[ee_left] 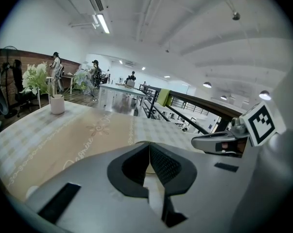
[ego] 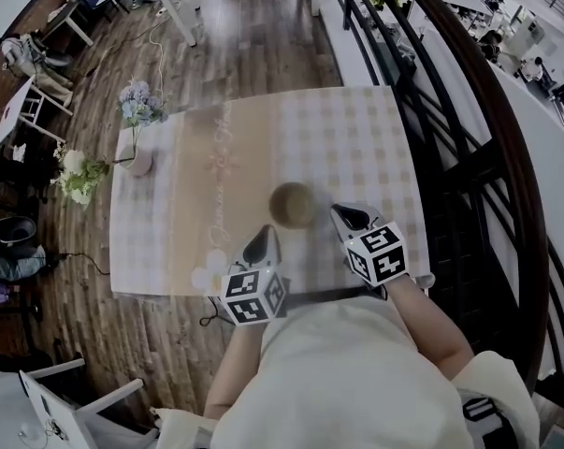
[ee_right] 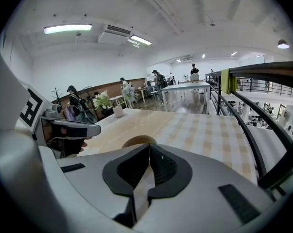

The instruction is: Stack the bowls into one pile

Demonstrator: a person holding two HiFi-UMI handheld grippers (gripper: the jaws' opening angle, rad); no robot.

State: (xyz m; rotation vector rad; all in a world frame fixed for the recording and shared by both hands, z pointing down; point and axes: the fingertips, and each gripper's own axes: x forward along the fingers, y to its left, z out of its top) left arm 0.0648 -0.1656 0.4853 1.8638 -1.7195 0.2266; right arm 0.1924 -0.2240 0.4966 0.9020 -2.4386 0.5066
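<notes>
My left gripper (ego: 262, 239) and right gripper (ego: 345, 215) both have their jaws pressed together and hold nothing. The bowls (ego: 293, 204) sit on the table (ego: 356, 138), just ahead and between the two tips. I judge them light, rigid and smooth, so I grip at the rim, one pad inside and one outside.

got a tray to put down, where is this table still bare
The far half of the table, beyond the bowl, is bare, and so is the checked right side. The flower vase takes the left edge. Crowded: the near edge, where the left tongs and right tongs flank the bowl.
</notes>
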